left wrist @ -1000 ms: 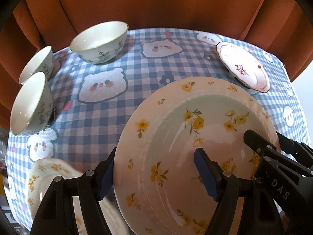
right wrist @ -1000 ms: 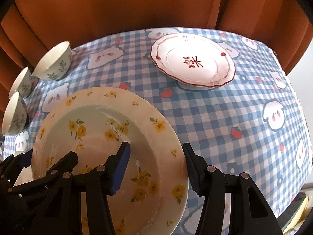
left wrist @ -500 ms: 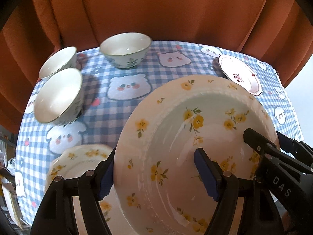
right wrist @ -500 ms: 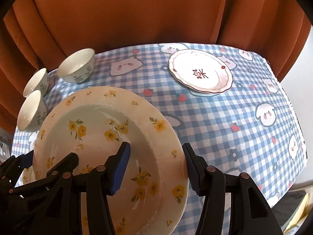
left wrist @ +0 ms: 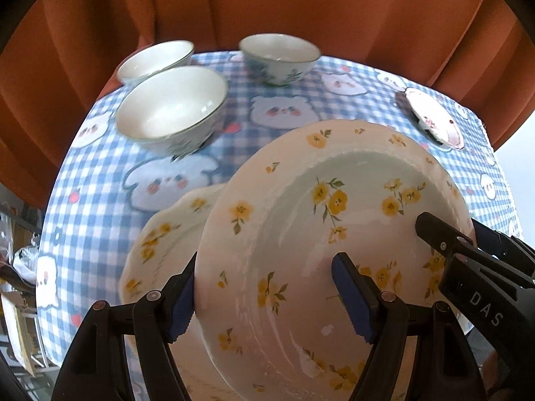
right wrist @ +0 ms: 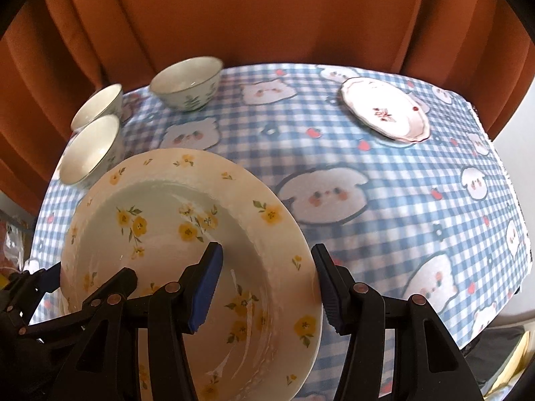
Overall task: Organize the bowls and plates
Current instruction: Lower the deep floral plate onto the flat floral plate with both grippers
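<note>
A deep cream plate with yellow flowers [left wrist: 317,234] [right wrist: 174,234] hangs tilted above the table, held at two sides. My left gripper [left wrist: 267,297] is shut on its left rim, one blue pad outside and one inside the well. On the right rim my right gripper [right wrist: 267,284] is shut the same way. A second yellow-flower plate [left wrist: 167,234] lies on the cloth, partly under the held one. Three white bowls [left wrist: 170,107] [left wrist: 157,56] [left wrist: 277,56] stand at the far left. A red-patterned plate [right wrist: 384,112] sits at the far right.
The table wears a blue checked cloth [right wrist: 401,200] with cartoon animals. An orange curtain [right wrist: 267,16] hangs close behind it. The cloth's right edge [right wrist: 501,183] drops off to the floor, and clutter shows beyond the left edge [left wrist: 20,267].
Both grippers have carried the yellow-flower plate leftward across the table. The bowls have come toward the middle of the views, and the second yellow-flower plate now lies under the held one.
</note>
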`<state>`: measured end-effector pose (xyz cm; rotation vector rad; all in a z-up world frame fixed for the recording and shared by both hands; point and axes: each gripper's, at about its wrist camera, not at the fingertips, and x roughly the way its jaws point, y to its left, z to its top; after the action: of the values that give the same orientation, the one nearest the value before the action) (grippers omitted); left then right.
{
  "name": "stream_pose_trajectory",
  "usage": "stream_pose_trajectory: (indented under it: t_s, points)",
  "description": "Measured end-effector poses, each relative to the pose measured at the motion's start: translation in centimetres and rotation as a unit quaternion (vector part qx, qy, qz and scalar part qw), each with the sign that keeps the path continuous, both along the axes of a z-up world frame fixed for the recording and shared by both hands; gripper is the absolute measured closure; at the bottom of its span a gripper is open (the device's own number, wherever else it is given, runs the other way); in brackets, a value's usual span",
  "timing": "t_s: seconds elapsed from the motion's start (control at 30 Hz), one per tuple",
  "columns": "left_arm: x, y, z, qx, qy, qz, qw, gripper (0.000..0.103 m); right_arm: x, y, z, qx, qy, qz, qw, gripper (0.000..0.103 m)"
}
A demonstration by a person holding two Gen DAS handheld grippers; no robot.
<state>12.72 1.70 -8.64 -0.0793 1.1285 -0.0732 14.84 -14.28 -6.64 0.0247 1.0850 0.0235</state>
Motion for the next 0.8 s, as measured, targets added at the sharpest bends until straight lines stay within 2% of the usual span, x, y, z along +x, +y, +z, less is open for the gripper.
stream_pose_trajectory:
  t_s: [0.37,0.7,0.8]
  points:
    - [-1.6,3.7,-2.7,-0.008,0.029,0.012,0.9995,0.026,-1.1,4.2,-2.5,-0.002,0.03,0.014,0.999,0.045]
    - [-1.3,4.7,-4.5,-0.021,0.055,0.019,0.9981,0.026,-0.4,5.7,-3.9,-0.015,0.051,0.023,0.998,0.045]
    - [-1.3,4.4,-4.6,-0.009,0.049,0.018,0.9986,0.026,-0.2,5.9,-4.2,-0.021,0.056,0.028,0.998,0.045]
